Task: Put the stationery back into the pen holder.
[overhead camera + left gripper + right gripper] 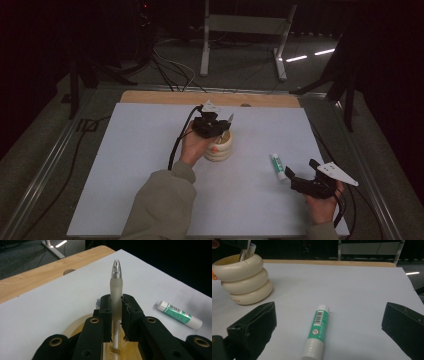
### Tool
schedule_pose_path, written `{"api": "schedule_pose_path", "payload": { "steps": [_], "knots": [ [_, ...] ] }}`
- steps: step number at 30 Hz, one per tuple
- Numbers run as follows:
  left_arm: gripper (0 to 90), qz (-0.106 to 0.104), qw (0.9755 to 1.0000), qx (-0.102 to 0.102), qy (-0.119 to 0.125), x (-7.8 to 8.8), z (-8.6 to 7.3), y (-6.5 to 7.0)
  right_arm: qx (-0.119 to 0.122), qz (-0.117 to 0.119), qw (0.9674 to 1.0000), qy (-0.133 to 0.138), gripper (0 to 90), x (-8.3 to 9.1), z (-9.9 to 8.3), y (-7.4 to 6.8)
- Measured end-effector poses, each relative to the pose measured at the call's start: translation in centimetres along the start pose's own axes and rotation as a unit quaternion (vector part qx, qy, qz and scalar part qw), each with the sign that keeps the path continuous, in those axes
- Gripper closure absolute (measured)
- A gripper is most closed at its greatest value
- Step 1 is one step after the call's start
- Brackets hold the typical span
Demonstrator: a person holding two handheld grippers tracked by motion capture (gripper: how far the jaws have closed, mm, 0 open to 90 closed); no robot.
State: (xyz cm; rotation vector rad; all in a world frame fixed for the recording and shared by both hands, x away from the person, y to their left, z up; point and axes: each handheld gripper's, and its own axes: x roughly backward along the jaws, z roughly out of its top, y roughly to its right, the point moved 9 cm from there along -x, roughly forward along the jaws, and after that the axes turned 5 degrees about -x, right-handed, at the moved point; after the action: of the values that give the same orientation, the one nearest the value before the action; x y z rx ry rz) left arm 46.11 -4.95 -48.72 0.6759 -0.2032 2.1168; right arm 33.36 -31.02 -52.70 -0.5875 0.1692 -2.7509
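Clamped between the jaws of the left gripper (116, 315): a frosted, translucent pen (116, 287) with a clear tip and silver band, upright, lower end inside the cream ringed holder (220, 147) on the table (125, 165). To the right, flat on the table, a green-and-white glue stick (318, 331), ahead of and between the right gripper (328, 322) jaws, spread wide, grasping nothing.

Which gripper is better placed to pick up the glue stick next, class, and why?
Right. The right gripper is open, with the glue stick lying on the table just ahead between its jaws. The left gripper is shut on a pen above the cream holder.
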Motion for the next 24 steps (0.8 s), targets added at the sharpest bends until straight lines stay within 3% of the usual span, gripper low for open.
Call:
{"api": "schedule_pose_path", "payload": {
  "steps": [10, 22, 24],
  "knots": [
    [79.8, -0.003, 0.9997, -0.004, -0.023, -0.1, -1.4, 0.2, 0.0, -0.001, 1.0, 0.001, 0.0, 0.0, 0.0, 0.0],
    [79.6, -0.004, 0.9994, -0.003, -0.035, -0.1, -2.5, 0.2, 0.0, -0.001, 1.0, 0.0, 0.0, 0.0, 0.0, 0.0],
    [76.1, -0.005, 0.9995, -0.002, -0.032, 0.0, -2.5, 0.2, 0.001, -0.001, 1.0, 0.001, 0.0, 0.0, 0.0, 0.0]
  ]
}}
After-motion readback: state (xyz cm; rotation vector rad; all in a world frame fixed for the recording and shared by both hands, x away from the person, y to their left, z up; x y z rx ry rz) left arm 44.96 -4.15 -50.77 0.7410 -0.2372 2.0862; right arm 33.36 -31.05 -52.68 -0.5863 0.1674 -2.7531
